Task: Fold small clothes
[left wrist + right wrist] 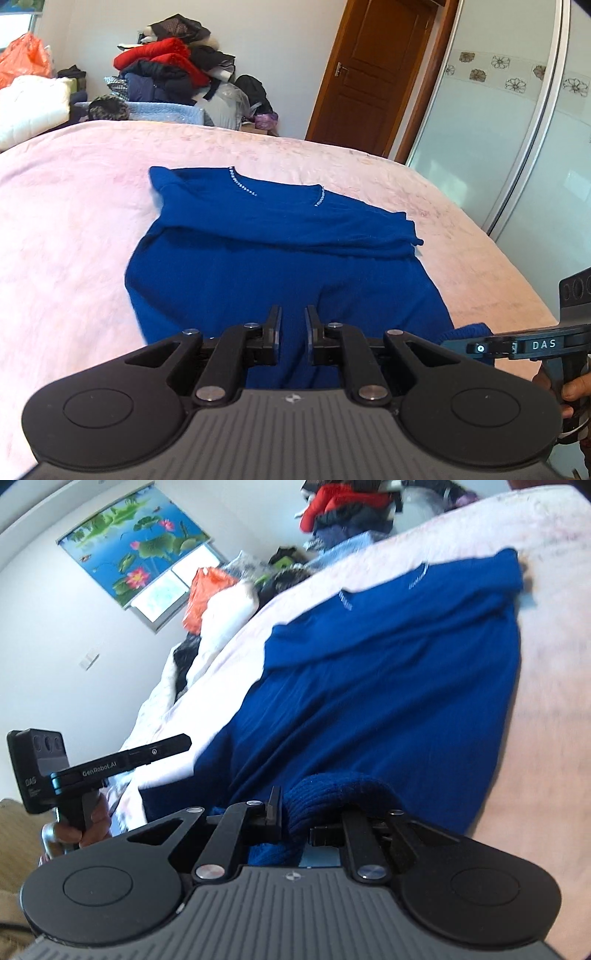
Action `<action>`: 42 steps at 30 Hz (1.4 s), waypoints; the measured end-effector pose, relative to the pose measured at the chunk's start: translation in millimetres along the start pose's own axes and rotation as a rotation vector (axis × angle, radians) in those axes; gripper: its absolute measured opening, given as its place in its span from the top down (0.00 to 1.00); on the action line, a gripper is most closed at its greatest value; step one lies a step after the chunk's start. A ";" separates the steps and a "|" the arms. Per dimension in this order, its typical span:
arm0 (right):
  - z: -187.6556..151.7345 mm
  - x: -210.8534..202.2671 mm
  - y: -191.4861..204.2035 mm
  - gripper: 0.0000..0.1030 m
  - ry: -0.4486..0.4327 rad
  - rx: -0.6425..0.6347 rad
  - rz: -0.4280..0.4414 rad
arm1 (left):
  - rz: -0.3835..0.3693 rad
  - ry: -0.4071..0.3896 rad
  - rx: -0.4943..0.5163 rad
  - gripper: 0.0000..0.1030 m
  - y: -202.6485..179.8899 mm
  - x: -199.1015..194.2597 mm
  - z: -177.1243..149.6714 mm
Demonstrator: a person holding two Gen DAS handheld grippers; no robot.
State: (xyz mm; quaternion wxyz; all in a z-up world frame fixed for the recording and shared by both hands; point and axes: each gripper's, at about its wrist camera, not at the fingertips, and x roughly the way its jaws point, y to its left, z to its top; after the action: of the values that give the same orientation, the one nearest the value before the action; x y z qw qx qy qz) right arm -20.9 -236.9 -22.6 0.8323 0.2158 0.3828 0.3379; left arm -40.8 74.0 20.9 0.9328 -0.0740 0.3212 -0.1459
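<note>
A royal-blue sweater point(280, 254) with a beaded neckline lies on the pink bed cover point(66, 229), its sleeves folded across the chest. My left gripper point(293, 325) has its jaws nearly together at the near hem, and blue cloth fills the narrow gap between them. At the right edge of the left wrist view, my right gripper point(476, 348) holds a lifted corner of the hem. In the right wrist view the right gripper point(295, 812) is shut on the bunched ribbed hem of the sweater point(388, 686). The left gripper point(181, 743) shows at the left, held by a hand.
A pile of clothes point(166, 70) stands behind the bed. An orange bag point(22, 59) and white bedding point(29, 107) lie at the far left. A wooden door point(373, 74) and a sliding wardrobe door point(517, 129) are on the right. A lotus-print blind point(136, 550) covers the window.
</note>
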 end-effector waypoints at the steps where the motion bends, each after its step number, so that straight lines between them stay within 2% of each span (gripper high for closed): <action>1: 3.5 3.6 -1.8 0.84 -0.007 -0.010 -0.021 | 0.007 0.005 0.001 0.88 -1.7 6.3 1.5; 5: 6.9 22.7 -12.1 0.84 0.007 0.009 -0.047 | 0.021 0.063 -0.035 0.88 4.5 19.0 -0.9; 7: 4.0 29.0 -13.8 0.84 0.025 0.010 -0.064 | -0.016 0.124 -0.087 0.88 16.9 18.2 -2.3; 9: -1.3 30.8 -13.4 0.84 0.031 0.006 -0.066 | -0.054 0.149 -0.155 0.88 32.8 9.8 -6.8; 11: -4.5 30.0 -15.8 0.84 0.034 0.018 -0.064 | -0.069 0.188 -0.211 0.82 47.1 1.2 -11.8; 12: -6.1 29.5 -17.5 0.84 0.036 0.026 -0.062 | -0.078 0.215 -0.245 0.71 53.5 -1.9 -13.4; 13: -7.3 29.5 -19.5 0.84 0.039 0.036 -0.057 | -0.095 0.240 -0.283 0.51 59.6 -4.4 -15.1; 14: -8.6 29.6 -20.8 0.84 0.040 0.044 -0.052 | -0.119 0.260 -0.322 0.40 64.7 -6.7 -17.1; 15: -10.0 29.8 -20.8 0.83 0.039 0.048 -0.049 | -0.147 0.271 -0.356 0.25 67.5 -8.5 -19.3; 20: -16.2 32.8 -17.5 0.81 0.052 0.041 -0.045 | -0.223 0.388 -0.444 0.23 58.6 6.5 -19.5; 25: -21.4 29.9 -17.2 0.81 0.063 0.041 -0.038 | -0.236 0.562 -0.580 0.19 56.7 48.8 -27.2; 29: -24.2 29.9 -17.3 0.81 0.082 0.036 -0.027 | -0.253 0.586 -0.671 0.19 62.8 59.7 -28.6; 32: -24.4 30.1 -16.6 0.80 0.089 0.035 -0.015 | -0.275 0.587 -0.701 0.20 66.6 61.5 -33.2; 35: -25.2 29.6 -18.9 0.80 0.094 0.048 -0.003 | -0.259 0.627 -0.667 0.28 64.7 62.8 -28.0; 36: -25.0 29.7 -19.0 0.80 0.095 0.051 -0.001 | -0.238 0.640 -0.660 0.38 65.5 61.7 -25.8; 37: -24.9 29.1 -19.0 0.80 0.098 0.051 -0.001 | -0.197 0.652 -0.647 0.58 63.8 62.4 -23.5; 39: -24.8 28.4 -18.3 0.80 0.098 0.049 -0.004 | -0.115 0.669 -0.576 0.81 57.3 62.4 -19.7; 40: -24.9 27.8 -18.3 0.80 0.098 0.050 -0.005 | -0.089 0.663 -0.531 0.87 53.0 60.2 -19.0; 42: -25.9 26.9 -18.2 0.80 0.095 0.048 -0.003 | -0.063 0.628 -0.435 0.90 39.7 53.5 -16.6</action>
State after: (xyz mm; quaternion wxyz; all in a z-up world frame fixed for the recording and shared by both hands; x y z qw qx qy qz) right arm -21.1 -227.1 -62.9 0.8083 0.2187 0.4302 0.3373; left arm -1.9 93.7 -32.2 0.7466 -0.2318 0.6122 -0.1183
